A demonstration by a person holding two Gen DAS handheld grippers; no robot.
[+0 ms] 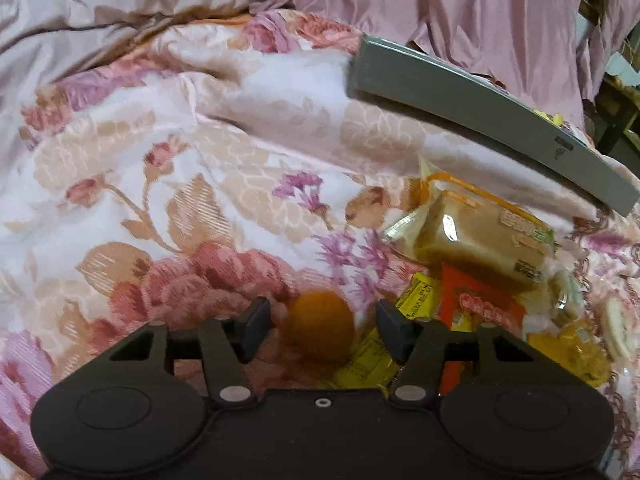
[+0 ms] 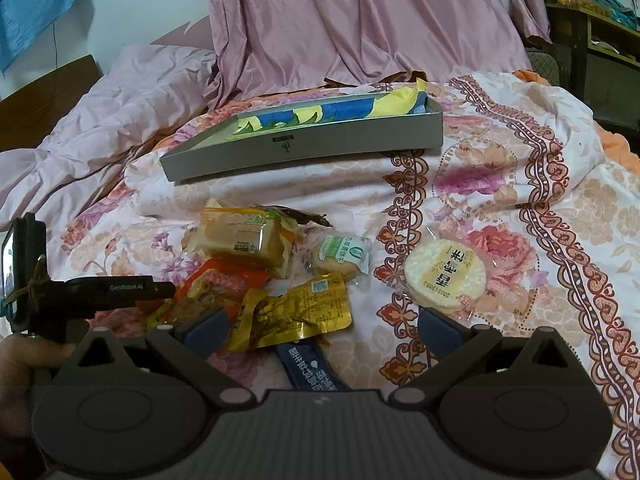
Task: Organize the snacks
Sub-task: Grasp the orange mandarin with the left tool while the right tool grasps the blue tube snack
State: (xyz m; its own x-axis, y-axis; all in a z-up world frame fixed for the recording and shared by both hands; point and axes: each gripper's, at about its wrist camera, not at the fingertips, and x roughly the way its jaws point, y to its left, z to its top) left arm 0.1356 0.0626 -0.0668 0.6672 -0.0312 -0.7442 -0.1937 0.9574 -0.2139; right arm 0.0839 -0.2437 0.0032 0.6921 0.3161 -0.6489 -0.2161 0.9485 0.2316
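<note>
Glossy plastic snack wrappers (image 2: 288, 314) lie on soft woven floral quilt (image 2: 500, 184) beside a matt grey cardboard box (image 2: 320, 146).

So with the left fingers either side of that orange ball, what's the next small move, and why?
Probably close the left gripper on the orange ball. Its fingers are open and flank the ball on the bedspread, apparently without touching it. The grey box lies beyond, and the right gripper hangs open and empty.

Black tongs (image 1: 320, 330), blue-grey pads (image 2: 438, 330), silver screws
</note>
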